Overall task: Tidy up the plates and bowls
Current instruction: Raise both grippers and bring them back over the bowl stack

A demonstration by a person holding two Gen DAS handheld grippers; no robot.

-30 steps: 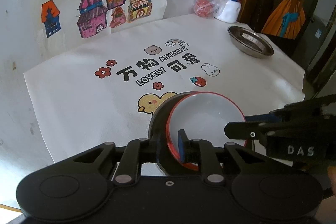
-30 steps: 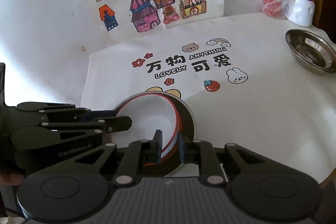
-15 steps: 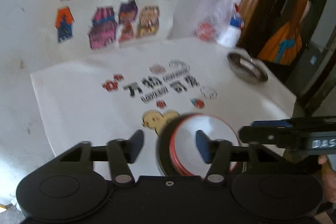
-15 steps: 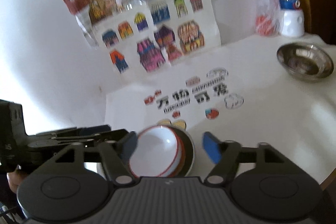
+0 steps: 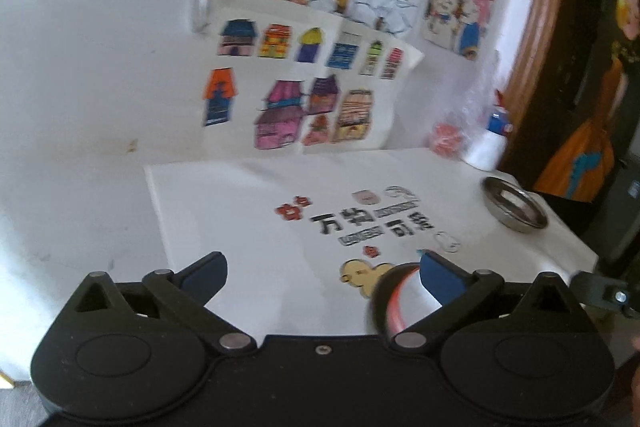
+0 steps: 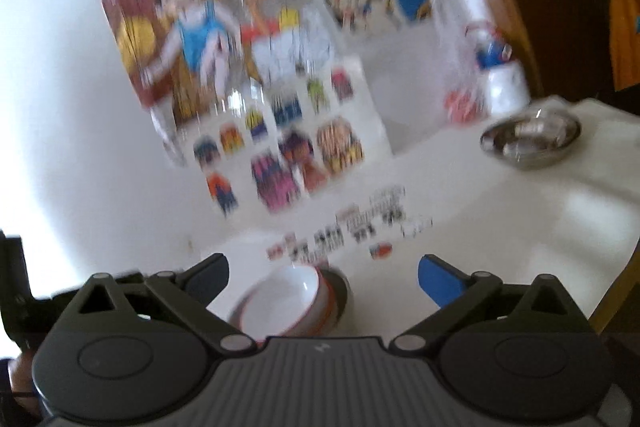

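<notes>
A white bowl with a red rim (image 6: 284,297) sits nested in a steel bowl (image 6: 340,291) on the printed mat near the table's front. My right gripper (image 6: 324,273) hangs back above this stack, its jaws opening wide and touching nothing. In the left wrist view the same stack (image 5: 400,297) shows partly behind the right finger of my left gripper (image 5: 324,267), whose jaws are also opening with only bare mat between them. A second steel bowl (image 5: 514,209) stands empty at the far right of the table, also seen as the steel bowl (image 6: 530,139) in the blurred right view.
The white printed mat (image 5: 240,211) covers the table. Coloured drawings (image 5: 304,87) hang on the wall behind. A plastic bag with something red (image 5: 448,139) and a white bottle (image 5: 490,143) stand at the back right. The table's edge (image 5: 576,247) drops off at the right.
Both grippers let go of the white bowl's rim and opened wide. Both drew back from the stack and tipped upward, so more wall shows. The stack stays on the mat.
</notes>
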